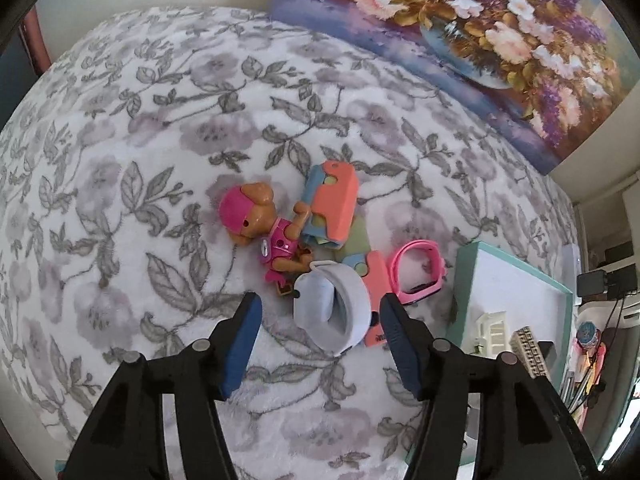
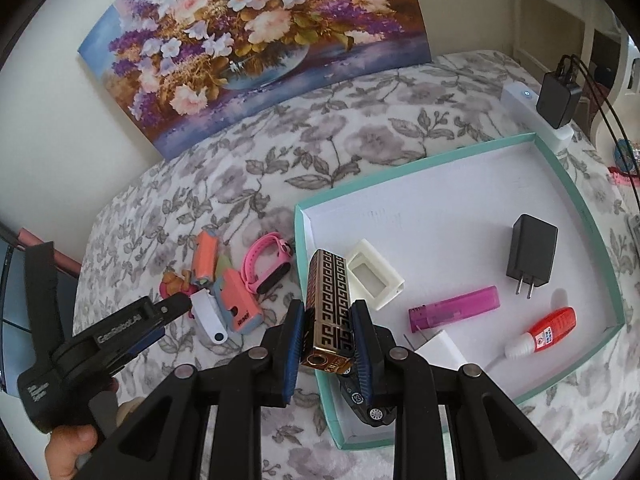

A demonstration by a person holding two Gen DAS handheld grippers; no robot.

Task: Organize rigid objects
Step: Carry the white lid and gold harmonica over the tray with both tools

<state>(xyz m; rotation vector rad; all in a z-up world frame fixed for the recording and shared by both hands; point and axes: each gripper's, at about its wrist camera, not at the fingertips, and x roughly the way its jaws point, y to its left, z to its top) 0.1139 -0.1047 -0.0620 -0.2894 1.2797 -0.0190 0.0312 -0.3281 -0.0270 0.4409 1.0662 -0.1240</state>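
My left gripper [image 1: 320,312] is open, its blue pads on either side of a white wristband [image 1: 334,312] lying on the floral blanket. Beside it lie a pink dog figure [image 1: 264,232], two coral-and-blue toy pieces [image 1: 332,204] and a pink smartwatch [image 1: 420,272]. My right gripper [image 2: 326,320] is shut on a gold-and-black patterned lighter case [image 2: 328,304], held over the near-left corner of the teal-rimmed box [image 2: 580,208]. The left gripper also shows in the right wrist view [image 2: 176,304], by the wristband [image 2: 208,316].
In the box lie a black charger [image 2: 532,256], a purple lighter [image 2: 456,308], a red glue bottle [image 2: 544,332], a cream frame [image 2: 374,276], a white plug [image 2: 440,346] and a toy car [image 2: 364,404]. A flower painting [image 2: 248,40] leans on the wall. A power strip [image 2: 536,112] lies behind the box.
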